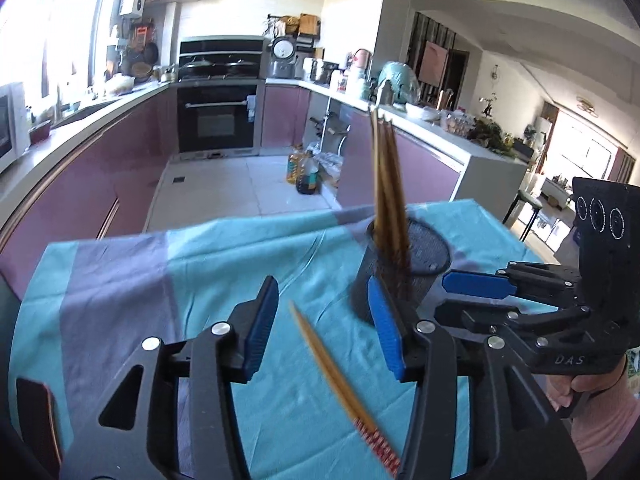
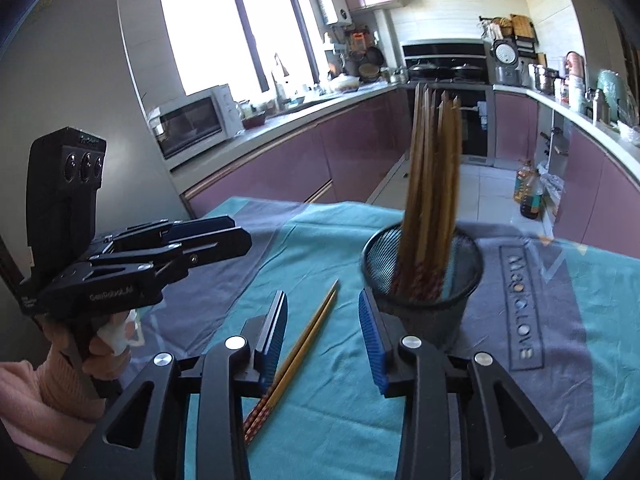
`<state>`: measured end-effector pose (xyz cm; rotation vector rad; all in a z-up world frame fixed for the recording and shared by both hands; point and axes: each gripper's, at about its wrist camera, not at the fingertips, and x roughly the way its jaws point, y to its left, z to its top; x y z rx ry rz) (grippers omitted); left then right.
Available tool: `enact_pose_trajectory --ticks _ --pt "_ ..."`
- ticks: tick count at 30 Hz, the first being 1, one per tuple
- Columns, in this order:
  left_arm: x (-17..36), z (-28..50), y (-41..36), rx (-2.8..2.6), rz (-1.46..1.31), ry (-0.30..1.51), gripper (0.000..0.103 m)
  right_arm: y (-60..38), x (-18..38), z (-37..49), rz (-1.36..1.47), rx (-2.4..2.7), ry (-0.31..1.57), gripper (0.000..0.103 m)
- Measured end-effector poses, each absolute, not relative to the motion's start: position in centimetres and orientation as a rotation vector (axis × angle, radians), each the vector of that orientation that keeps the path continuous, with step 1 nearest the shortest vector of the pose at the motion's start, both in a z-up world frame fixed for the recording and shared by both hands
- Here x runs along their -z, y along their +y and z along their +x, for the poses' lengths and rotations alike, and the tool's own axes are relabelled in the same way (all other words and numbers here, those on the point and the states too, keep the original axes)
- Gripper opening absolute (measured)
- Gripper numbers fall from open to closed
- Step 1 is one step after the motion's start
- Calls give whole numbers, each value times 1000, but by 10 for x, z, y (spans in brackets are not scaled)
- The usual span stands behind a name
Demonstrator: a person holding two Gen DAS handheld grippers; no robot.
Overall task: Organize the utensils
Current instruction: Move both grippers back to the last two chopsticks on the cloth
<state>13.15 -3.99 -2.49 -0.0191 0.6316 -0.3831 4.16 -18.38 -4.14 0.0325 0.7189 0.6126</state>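
Holder: we are keeping the mesh cup (image 2: pixel 422 280) upright at 1 o'clock, so the standing chopsticks (image 2: pixel 434 184) stay bundled.
Loose pair: two chopsticks (image 2: pixel 298 354) are lying on the cloth (image 2: pixel 320 412), awaiting pickup.
Right gripper (image 2: pixel 323 340): jaws partly apart, holding nothing, straddling that pair.
Left gripper (image 1: pixel 326 326): jaws moderately wide, holding nothing, above the same pair.

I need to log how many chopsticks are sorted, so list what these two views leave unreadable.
- Chopsticks in the mesh holder: motion blur merges the bundle in both wrist views, so no count.
- Loose chopsticks on the cloth: red ends run behind the right gripper in its own view; the left wrist view blurs them into one streak.
- Holder base: hidden by a blue finger pad in the left wrist view.
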Motion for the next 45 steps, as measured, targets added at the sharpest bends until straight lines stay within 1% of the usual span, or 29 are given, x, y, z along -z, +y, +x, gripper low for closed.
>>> enact_pose_trajectory --ticks 9,16,30,45 --pt "69 114 -28 316 7 711 49 -159 85 36 31 -612 846 35" --pt "94 110 -24 291 -5 765 49 -148 102 33 29 -601 894 35" --pt "112 109 -25 290 -28 818 49 -133 112 32 -25 -562 910 35" --pt "116 113 -33 307 -10 833 49 -135 116 33 -54 -512 919 35"
